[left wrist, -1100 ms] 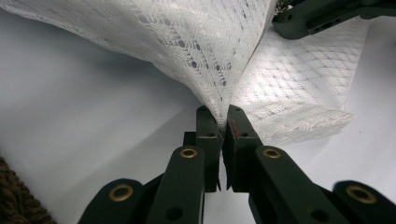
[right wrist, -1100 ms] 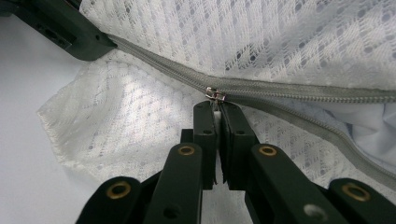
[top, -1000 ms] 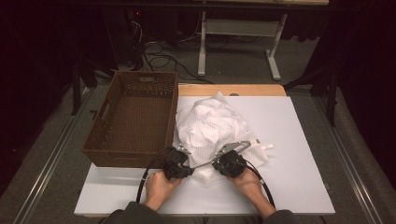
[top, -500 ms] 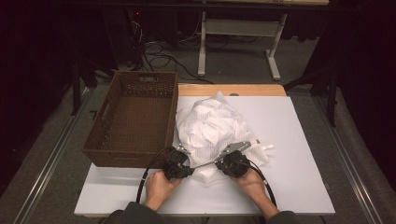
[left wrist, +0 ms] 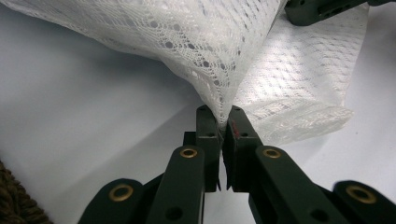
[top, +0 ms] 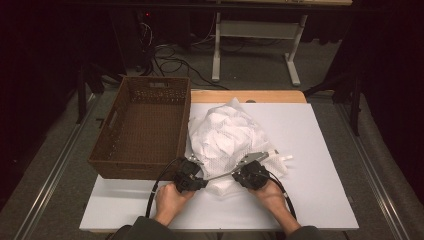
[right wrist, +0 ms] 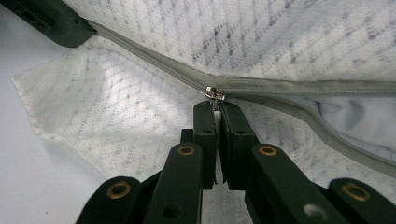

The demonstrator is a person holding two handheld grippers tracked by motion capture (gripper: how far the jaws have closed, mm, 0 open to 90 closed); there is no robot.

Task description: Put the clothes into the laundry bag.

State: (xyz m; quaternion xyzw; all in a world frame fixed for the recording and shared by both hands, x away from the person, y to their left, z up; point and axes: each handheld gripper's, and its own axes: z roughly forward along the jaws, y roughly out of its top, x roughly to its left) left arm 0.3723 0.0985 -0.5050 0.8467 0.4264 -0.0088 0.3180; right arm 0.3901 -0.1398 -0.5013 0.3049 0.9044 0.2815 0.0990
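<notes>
Our left gripper (left wrist: 219, 119) and right gripper (right wrist: 215, 112) have black jaws with brass-ringed rivets, and black cables loop at the high view's bottom beside our dark sleeves (top: 145, 231).

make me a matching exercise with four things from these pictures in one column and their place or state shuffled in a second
Things:
1. brown woven basket
2. white mesh laundry bag
3. left gripper
4. right gripper

States:
A. shut on the small metal zipper pull of the grey zipper
B. heaped in the middle of the white table
C. shut on a pinched fold of mesh
D. stands empty at the table's left edge

Pairs: 1-D, 2-B, 3-C, 4-A
</notes>
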